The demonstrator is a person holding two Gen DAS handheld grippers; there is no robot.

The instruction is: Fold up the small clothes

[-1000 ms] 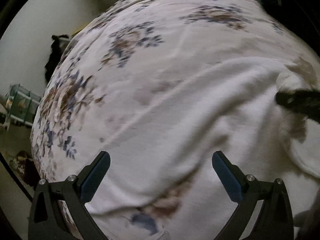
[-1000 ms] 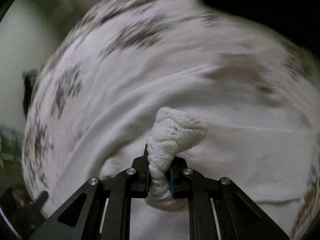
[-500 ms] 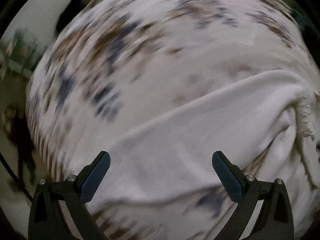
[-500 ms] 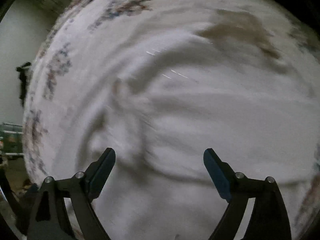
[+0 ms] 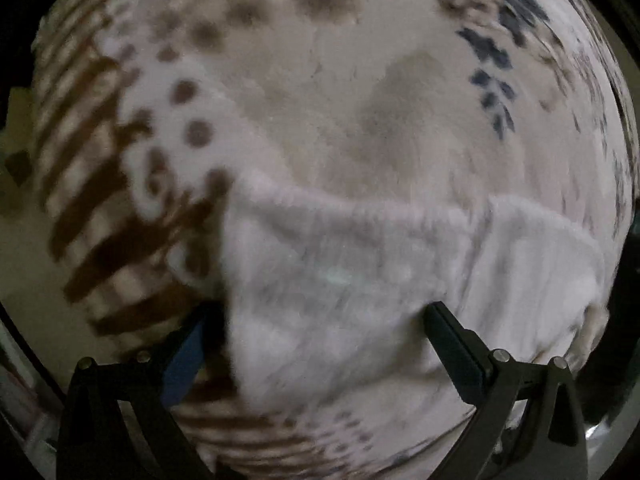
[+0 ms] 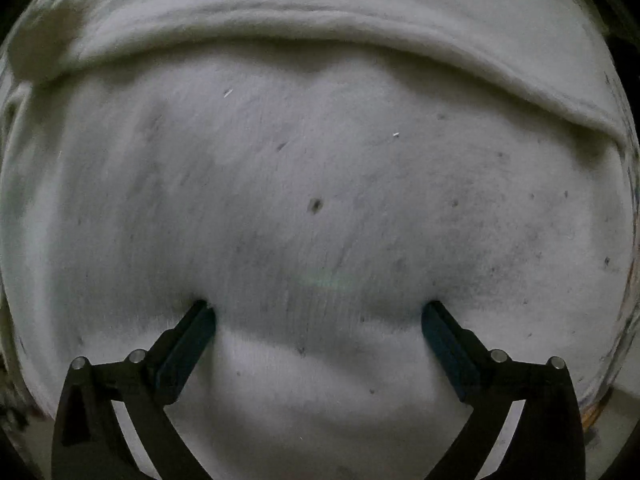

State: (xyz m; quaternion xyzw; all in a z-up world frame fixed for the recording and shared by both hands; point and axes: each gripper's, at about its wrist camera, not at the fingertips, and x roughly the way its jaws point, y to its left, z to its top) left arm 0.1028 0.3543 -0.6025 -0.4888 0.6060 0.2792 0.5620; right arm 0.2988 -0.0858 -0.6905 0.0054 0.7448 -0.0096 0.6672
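While both grippers point down at the bed, the right gripper (image 6: 319, 316) is nearest the work: its jaws are opening, spread wide, with the two fingertips dimpling the white fuzzy knitted garment (image 6: 320, 184) and nothing clamped between them. That garment lies directly under it, spread flat, and farther up the view a thick rolled fold (image 6: 320, 28) runs side to side across it. Over to the left gripper (image 5: 320, 320): also released and wide, hovering at a corner edge of the same white garment (image 5: 360, 280), whose edge stretches away to the picture's right. My read: the next pinch depends on that fold's long line lying crosswise ahead of the right gripper, which looks nearer to it. Beyond lies the cream bedspread printed with brown stripes and blue flowers (image 5: 312, 80). No containers show anywhere.
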